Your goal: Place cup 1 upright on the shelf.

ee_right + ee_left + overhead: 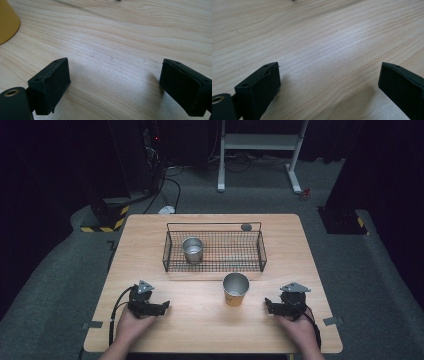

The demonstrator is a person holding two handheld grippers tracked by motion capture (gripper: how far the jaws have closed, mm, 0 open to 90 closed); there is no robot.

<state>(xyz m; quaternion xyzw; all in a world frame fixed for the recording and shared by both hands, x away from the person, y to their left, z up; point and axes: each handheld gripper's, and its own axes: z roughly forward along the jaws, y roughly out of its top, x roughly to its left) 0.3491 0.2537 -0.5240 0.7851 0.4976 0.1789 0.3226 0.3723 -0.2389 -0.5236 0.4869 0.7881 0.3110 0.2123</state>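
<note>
A yellow cup (235,290) with a shiny inside stands upright on the wooden table (200,325), just in front of a black wire basket (214,266). A silver metal cup (192,250) stands inside the basket at its left. My left gripper (167,306) rests low on the table at the front left, open, with bare wood between its jaws (329,82). At the front right my right gripper (267,303) lies open too, nothing between its jaws (115,82). The yellow cup's side (7,22) shows at the upper left of the right gripper view.
A small dark round object (245,227) hangs on the basket's far rim. Beyond the table are a white stand (260,150), cables on the grey floor and a yellow-black striped base (107,220). Grey tape tabs mark the table's front corners.
</note>
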